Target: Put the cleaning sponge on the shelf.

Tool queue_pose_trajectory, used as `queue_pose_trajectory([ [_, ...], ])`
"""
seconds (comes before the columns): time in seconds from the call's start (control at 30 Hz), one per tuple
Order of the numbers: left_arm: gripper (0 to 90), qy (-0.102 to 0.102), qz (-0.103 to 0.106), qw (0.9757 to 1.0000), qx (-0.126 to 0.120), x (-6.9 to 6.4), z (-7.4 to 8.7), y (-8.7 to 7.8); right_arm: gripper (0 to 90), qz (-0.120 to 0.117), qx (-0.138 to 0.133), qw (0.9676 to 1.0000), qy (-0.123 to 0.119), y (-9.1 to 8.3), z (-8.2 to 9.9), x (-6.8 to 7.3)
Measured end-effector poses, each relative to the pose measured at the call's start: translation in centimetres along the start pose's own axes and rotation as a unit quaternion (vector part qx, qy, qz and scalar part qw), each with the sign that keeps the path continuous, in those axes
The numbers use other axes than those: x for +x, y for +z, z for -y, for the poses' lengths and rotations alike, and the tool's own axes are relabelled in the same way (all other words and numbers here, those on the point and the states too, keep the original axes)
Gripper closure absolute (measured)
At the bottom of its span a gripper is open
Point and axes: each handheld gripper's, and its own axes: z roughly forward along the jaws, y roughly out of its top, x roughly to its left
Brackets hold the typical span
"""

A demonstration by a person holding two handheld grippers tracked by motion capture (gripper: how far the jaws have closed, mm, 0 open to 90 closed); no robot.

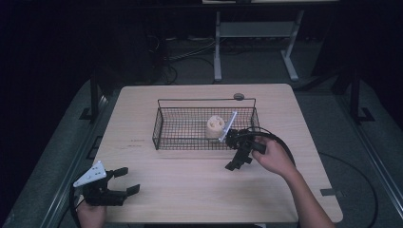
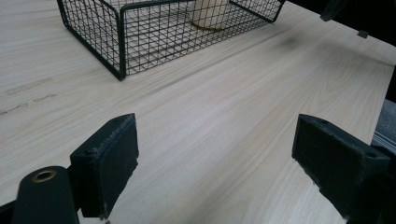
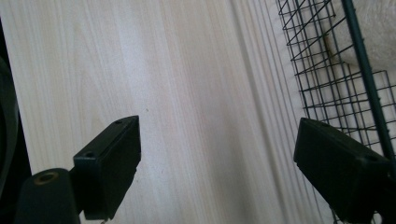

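Observation:
A black wire basket (image 1: 159, 128) stands in the middle of the light wooden table (image 1: 190, 180). A cream, round, spongy object (image 1: 215, 126) sits in its right half. My right gripper (image 1: 237, 162) hovers just off the basket's front right corner, jaws open and empty, held by a hand (image 1: 274, 159). In the right gripper view the gripper (image 3: 217, 158) looks down at bare wood, with the basket (image 3: 327, 79) and cream object (image 3: 373, 28) at the right. My left gripper (image 1: 128, 180) rests open near the front left edge. The left gripper view has the gripper (image 2: 215, 154) facing the basket (image 2: 121, 42).
A small grey round disc (image 1: 238, 96) lies at the table's far edge behind the basket. Faint marks (image 1: 135, 142) show on the wood left of the basket. A white desk frame (image 1: 217, 47) and cables stand on the floor beyond the table.

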Motion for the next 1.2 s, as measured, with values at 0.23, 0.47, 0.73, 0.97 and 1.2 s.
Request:
queue_pose_trajectory([
  [0.23, 13.4, 0.0, 0.0, 1.0, 0.0, 0.0, 0.0, 0.0, 14.7, -0.001, -0.003, 1.0, 0.004, 0.2, 1.1, 0.5],
  [0.47, 13.4, 0.0, 0.0, 1.0, 0.0, 0.0, 0.0, 0.0, 14.7, -0.006, -0.007, 0.9999, 0.007, 0.8, 2.2, 1.0],
  [0.73, 13.4, 0.0, 0.0, 1.0, 0.0, 0.0, 0.0, 0.0, 14.7, -0.006, -0.012, 0.9999, 0.009, 1.1, 3.2, 1.5],
  [0.97, 13.4, 0.0, 0.0, 1.0, 0.001, 0.0, 0.0, 0.1, 14.7, -0.004, -0.014, 0.9998, 0.011, 1.4, 4.0, 2.0],
  [1.2, 13.4, 0.002, 0.0, 1.0, 0.003, 0.0, -0.1, 0.2, 14.7, 0.002, -0.02, 0.9998, 0.01, 1.4, 4.6, 2.4],
])
